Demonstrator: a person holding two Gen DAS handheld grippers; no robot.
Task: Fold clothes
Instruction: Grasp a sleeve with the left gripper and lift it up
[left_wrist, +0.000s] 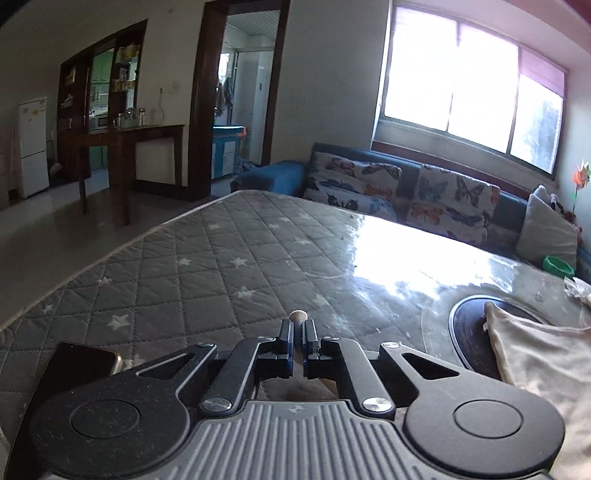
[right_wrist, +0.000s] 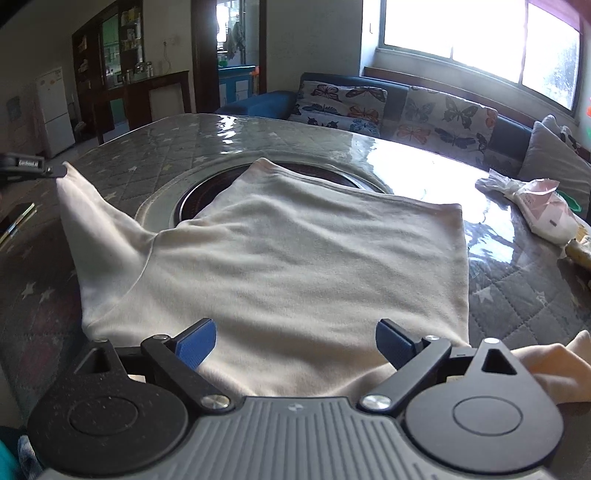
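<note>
Cream shirt (right_wrist: 295, 258), sleeve tip hidden between left gripper (left_wrist: 298, 334) fingers.

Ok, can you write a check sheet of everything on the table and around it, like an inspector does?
Surface: table with a grey star quilt under shiny clear plastic; dark round plate set into it.
Job's things: cream shirt spread flat, covering part of the plate; one sleeve lifted.
Clutter: phone, plastic packet, small green thing.
Grippers: left gripper jaws shut on the sleeve tip; right gripper jaws open above the shirt.
Cables: nothing seen on the table.
Surroundings: butterfly sofa, bright window, white fridge.
</note>
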